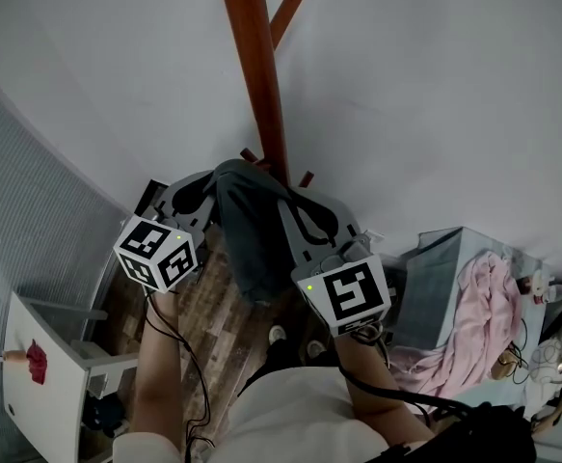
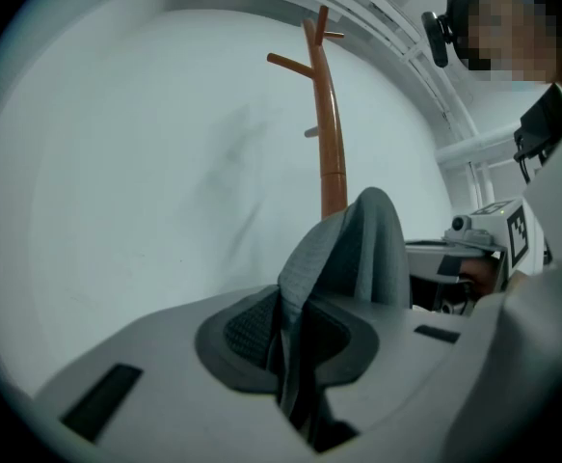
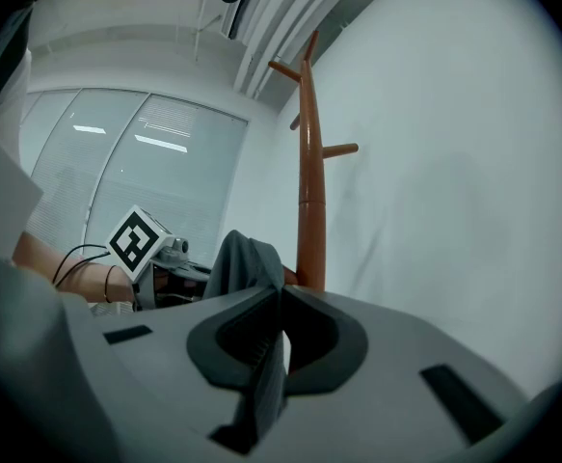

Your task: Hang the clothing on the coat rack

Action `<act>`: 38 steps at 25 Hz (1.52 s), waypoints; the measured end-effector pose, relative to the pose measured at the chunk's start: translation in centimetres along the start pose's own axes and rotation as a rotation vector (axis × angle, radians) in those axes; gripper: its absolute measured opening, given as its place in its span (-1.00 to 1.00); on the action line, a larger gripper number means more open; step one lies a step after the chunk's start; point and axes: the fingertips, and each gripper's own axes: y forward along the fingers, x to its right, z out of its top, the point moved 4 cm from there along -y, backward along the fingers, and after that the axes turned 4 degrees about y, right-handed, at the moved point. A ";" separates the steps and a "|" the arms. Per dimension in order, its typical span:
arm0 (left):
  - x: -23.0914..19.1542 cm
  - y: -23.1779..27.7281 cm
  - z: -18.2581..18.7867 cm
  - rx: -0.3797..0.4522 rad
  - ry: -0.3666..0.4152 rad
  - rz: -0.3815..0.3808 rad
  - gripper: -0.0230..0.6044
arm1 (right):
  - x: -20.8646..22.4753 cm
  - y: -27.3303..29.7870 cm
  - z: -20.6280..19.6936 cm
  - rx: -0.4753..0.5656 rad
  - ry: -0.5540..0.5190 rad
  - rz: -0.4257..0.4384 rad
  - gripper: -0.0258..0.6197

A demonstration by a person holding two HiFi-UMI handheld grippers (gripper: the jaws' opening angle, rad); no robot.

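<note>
A dark grey garment (image 1: pixel 250 239) hangs folded between my two grippers, just in front of the brown wooden coat rack (image 1: pixel 259 85). My left gripper (image 1: pixel 206 187) is shut on the garment's left side; in the left gripper view the cloth (image 2: pixel 348 254) humps up from between the pads of the left gripper (image 2: pixel 295 302), with the rack (image 2: pixel 330 133) behind it. My right gripper (image 1: pixel 298 204) is shut on the right side. In the right gripper view, cloth (image 3: pixel 269 379) sits pinched in the right gripper (image 3: pixel 279 299), and the rack (image 3: pixel 309 191) rises with its pegs high above.
A white wall stands behind the rack. At the right a grey box (image 1: pixel 440 258) holds pink cloth (image 1: pixel 483 302). A white table (image 1: pixel 40 394) stands at the lower left beside a glass wall. The person's arms and cables lie below the grippers over wood flooring (image 1: pixel 213 307).
</note>
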 end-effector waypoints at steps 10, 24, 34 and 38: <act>0.5 -0.3 -0.6 0.029 -0.054 -0.080 -0.81 | -0.2 0.5 -0.8 -0.016 0.031 0.024 -0.84; -0.1 -1.1 -1.4 0.007 -0.042 -0.068 -0.15 | -0.6 1.0 -0.9 -0.040 -0.015 0.034 -0.84; -0.8 -2.4 -1.2 0.014 0.036 -0.013 0.20 | -0.3 1.1 -1.0 -0.059 -0.021 0.033 -0.58; -1.2 -2.9 -1.3 0.011 0.018 0.026 0.24 | -0.2 1.0 -0.8 -0.062 -0.026 0.036 -0.46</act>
